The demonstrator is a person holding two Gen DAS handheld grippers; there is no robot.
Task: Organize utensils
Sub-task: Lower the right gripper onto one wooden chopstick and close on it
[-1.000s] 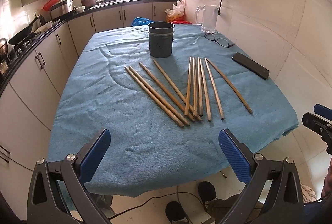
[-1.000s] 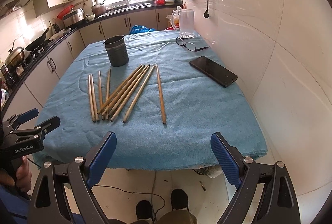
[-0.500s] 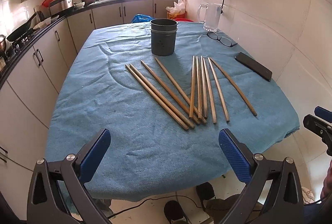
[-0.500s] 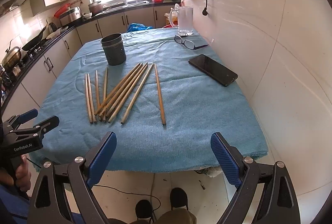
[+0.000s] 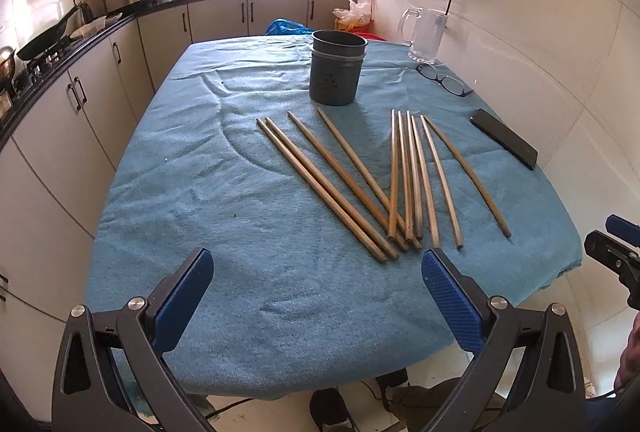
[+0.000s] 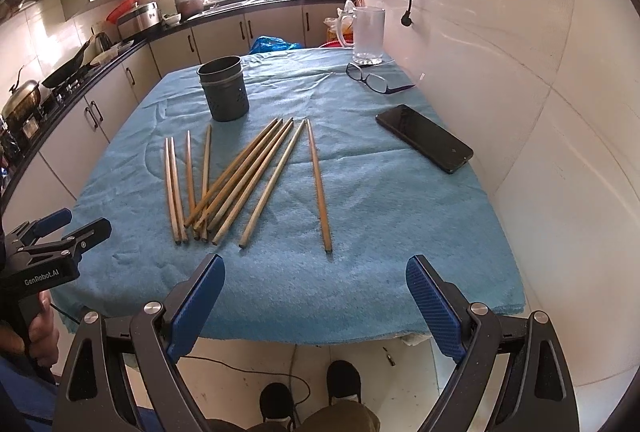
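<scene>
Teal terry cloth [image 5: 248,272], nubby and faintly wrinkled, covers the counter [image 6: 400,316]. On it lie ten long wooden chopsticks [image 5: 352,179], slender, tan, smooth, fanned loosely at the middle with several near ends crossing. Behind them stands a dark matte cylindrical holder [image 5: 337,71], perforated with small holes, upright and apart from the sticks. A flat glossy black phone [image 6: 425,137] lies to the right. The left gripper [image 5: 318,288] and right gripper [image 6: 314,296] hover near the counter's front edge, ribbed blue fingers [image 5: 183,298] spread wide, gripping nothing.
</scene>
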